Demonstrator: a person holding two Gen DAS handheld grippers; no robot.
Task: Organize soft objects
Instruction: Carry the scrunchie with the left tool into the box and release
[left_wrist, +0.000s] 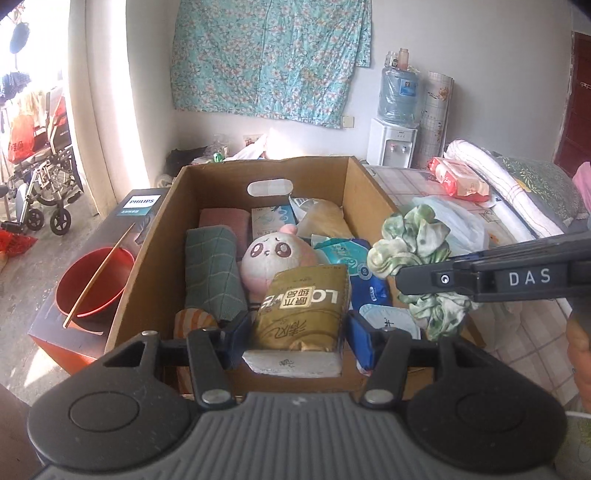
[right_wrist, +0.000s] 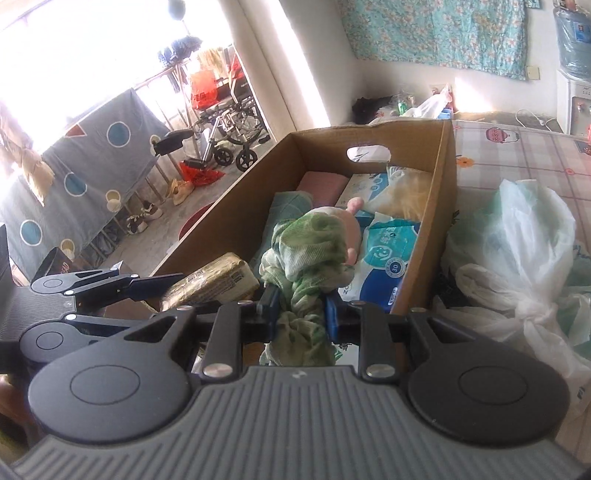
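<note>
Left wrist view: a gold tissue pack (left_wrist: 301, 317) is clamped by the left tool (left_wrist: 295, 332) over the cardboard box (left_wrist: 364, 192); a green cloth (right_wrist: 306, 266) is clamped by the right tool (right_wrist: 301, 308) above the box.

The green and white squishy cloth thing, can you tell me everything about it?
The crumpled green-and-white tie-dye fabric scrunchie looks soft, ruffled and mottled with darker green blotches. The right tongs are shut on its middle, so it bunches above and dangles below the blue pads. It hangs over the near right part of the open brown cardboard box, not resting on anything inside that I can see.
</note>
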